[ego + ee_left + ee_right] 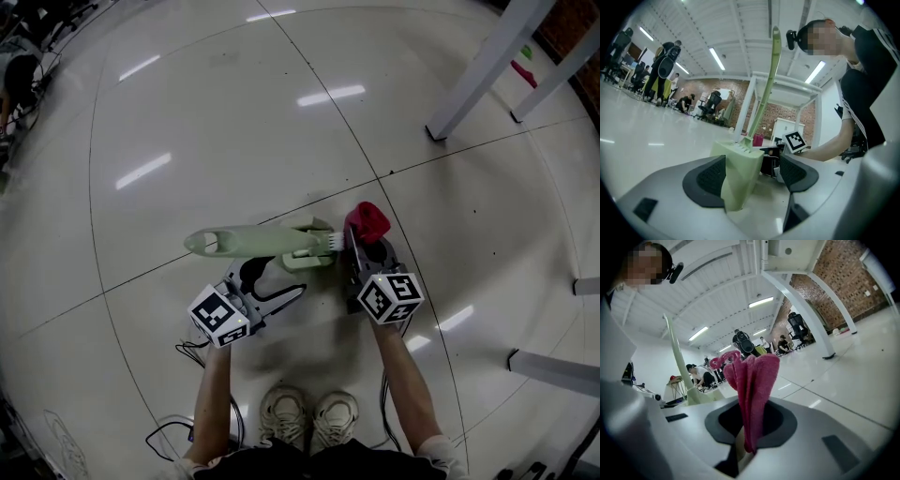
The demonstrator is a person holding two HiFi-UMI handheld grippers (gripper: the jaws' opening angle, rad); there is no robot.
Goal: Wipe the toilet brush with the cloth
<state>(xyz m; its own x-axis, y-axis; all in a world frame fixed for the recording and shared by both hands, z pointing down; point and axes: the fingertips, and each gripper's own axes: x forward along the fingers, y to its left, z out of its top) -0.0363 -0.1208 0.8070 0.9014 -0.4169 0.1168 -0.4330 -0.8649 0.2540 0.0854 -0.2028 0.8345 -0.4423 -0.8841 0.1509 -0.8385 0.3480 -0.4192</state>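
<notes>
I see the toilet brush point(258, 242) just ahead of the person's shoes point(309, 412), over a glossy pale tiled floor point(234, 122). I cannot tell whether it rests on that floor. It is pale green plastic throughout. A long, slim, flat handle point(768, 79) widens to a rounded end and rises from a chunky wedge-shaped base point(738, 168). The base has a row of short pale teeth point(333, 241) along its top edge.

My left gripper point(752, 176) has its jaws spread wide around that base. The pad point(705, 180) on that view's left lies against the green plastic, and the other stands clear of it.

My right gripper point(750, 420) is clamped on a deep pink cloth point(752, 380). The cloth bunches in folds out of the jaws, just beside the brush's teeth.
</notes>
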